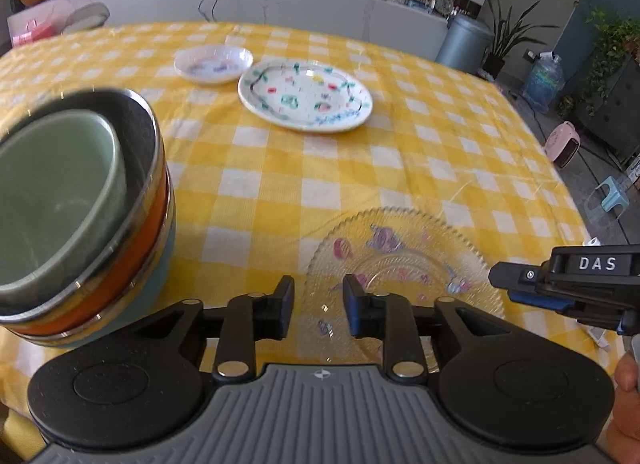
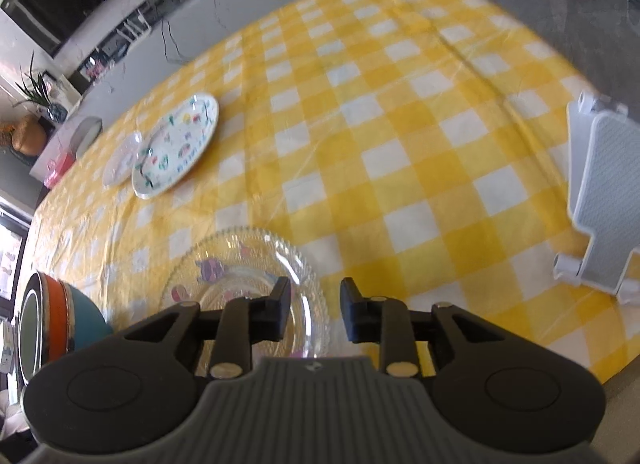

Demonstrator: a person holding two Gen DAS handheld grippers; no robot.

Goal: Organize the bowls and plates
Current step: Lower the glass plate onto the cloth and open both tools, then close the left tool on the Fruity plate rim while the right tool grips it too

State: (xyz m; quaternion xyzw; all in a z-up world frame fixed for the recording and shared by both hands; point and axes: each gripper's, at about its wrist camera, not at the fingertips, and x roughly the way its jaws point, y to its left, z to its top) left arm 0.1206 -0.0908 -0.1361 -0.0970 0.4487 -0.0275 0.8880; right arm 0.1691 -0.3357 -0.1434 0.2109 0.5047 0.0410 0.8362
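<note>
1. The clear glass plate (image 1: 400, 280) with pastel prints lies flat on the yellow checked tablecloth (image 1: 320, 167), right in front of both my grippers.
2. My left gripper (image 1: 319, 306) hovers at its near rim, jaws parted, nothing between them.
3. My right gripper (image 2: 315, 310) hangs over the plate's right edge, jaws also apart and empty.
4. A stack of bowls (image 1: 80, 215), green inside black, orange and blue, stands just left of the plate.
5. Farther back, a white patterned plate (image 1: 305, 95) sits beside a small white dish (image 1: 213, 63), almost touching.
6. A white plastic rack (image 2: 600, 199) lies at the table's right edge.
</note>
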